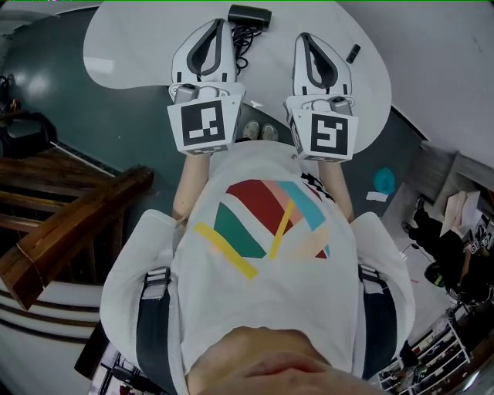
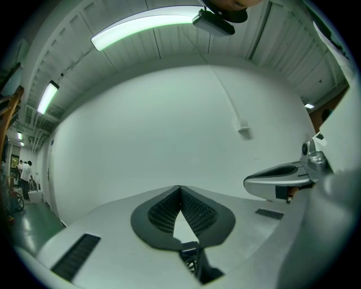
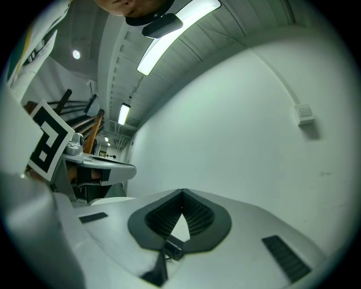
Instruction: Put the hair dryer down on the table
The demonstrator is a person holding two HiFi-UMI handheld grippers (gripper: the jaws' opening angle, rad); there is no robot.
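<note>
Right now we hold both grippers level, side by side above the near edge of the white bench. Our left gripper has its fingers closed, tips pressed together with nothing caught between them. Our right gripper matches it: its fingers meet tip to tip and hold nothing.

The hair dryer, black, lies on the bench at its far edge, just beside the left gripper's fingertips. From the head view we cannot tell whether the two touch. Its cord trails in loose loops from the dryer back toward the near edge, running between the two grippers.

A small dark object lies near the bench's right edge, beside the right gripper and clear of it. Below the near edge, on the dark floor, the toes of our shoes show between the two marker cubes. In both gripper views a plain white wall stands ahead, and each gripper shows at the side of the other's view.
</note>
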